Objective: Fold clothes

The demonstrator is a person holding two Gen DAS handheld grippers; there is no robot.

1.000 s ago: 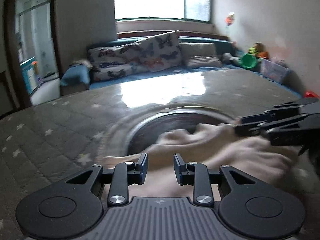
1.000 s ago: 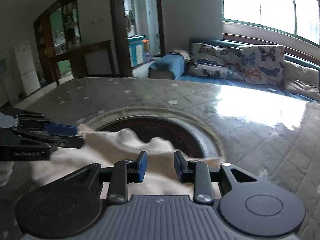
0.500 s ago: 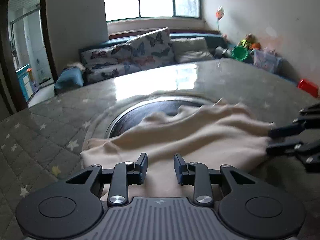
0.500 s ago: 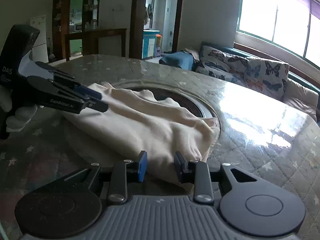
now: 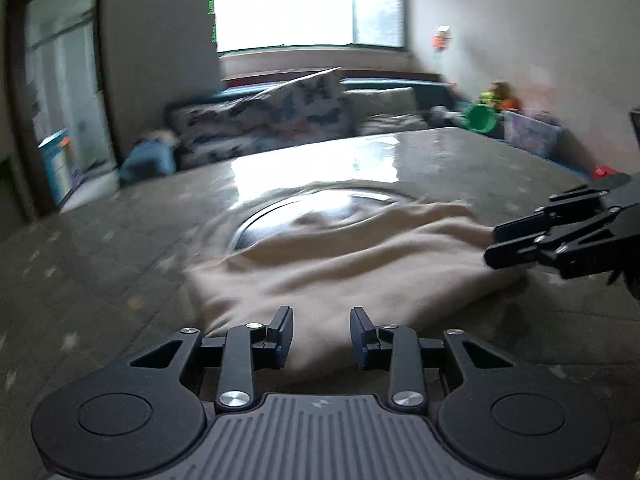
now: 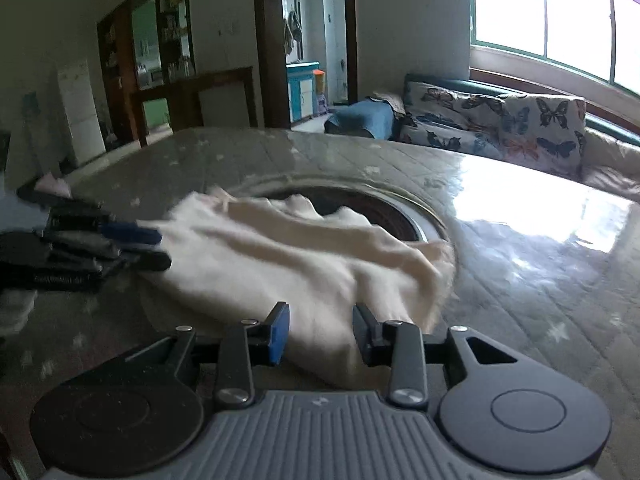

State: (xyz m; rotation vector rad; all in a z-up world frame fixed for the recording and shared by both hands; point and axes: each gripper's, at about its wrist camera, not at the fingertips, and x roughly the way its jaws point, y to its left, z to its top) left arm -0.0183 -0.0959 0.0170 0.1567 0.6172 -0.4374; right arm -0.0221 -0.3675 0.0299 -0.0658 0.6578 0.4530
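A cream garment (image 5: 360, 264) lies in a loose fold on the grey star-quilted table (image 5: 100, 264), partly over the table's round sunken ring (image 5: 332, 204). My left gripper (image 5: 321, 334) is over the garment's near edge, jaws apart with cloth showing in the gap. In the right wrist view the garment (image 6: 288, 264) spreads leftward from my right gripper (image 6: 321, 332), whose jaws are opening with cloth between them, its pads not pressing on it. The right gripper (image 5: 496, 246) sits at the garment's right end. The left gripper (image 6: 156, 248) sits at its left end.
A sofa with butterfly cushions (image 6: 520, 132) runs under the window behind the table. A green tub (image 5: 480, 120) and a clear storage box (image 5: 528, 136) stand at the far right. A doorway and wooden shelving (image 6: 168, 60) lie beyond the table (image 6: 540, 280).
The garment has come down from a raised bunch to a flatter fold on the table. Both grippers have slid sideways along it, and both pairs of jaws stand slightly wider.
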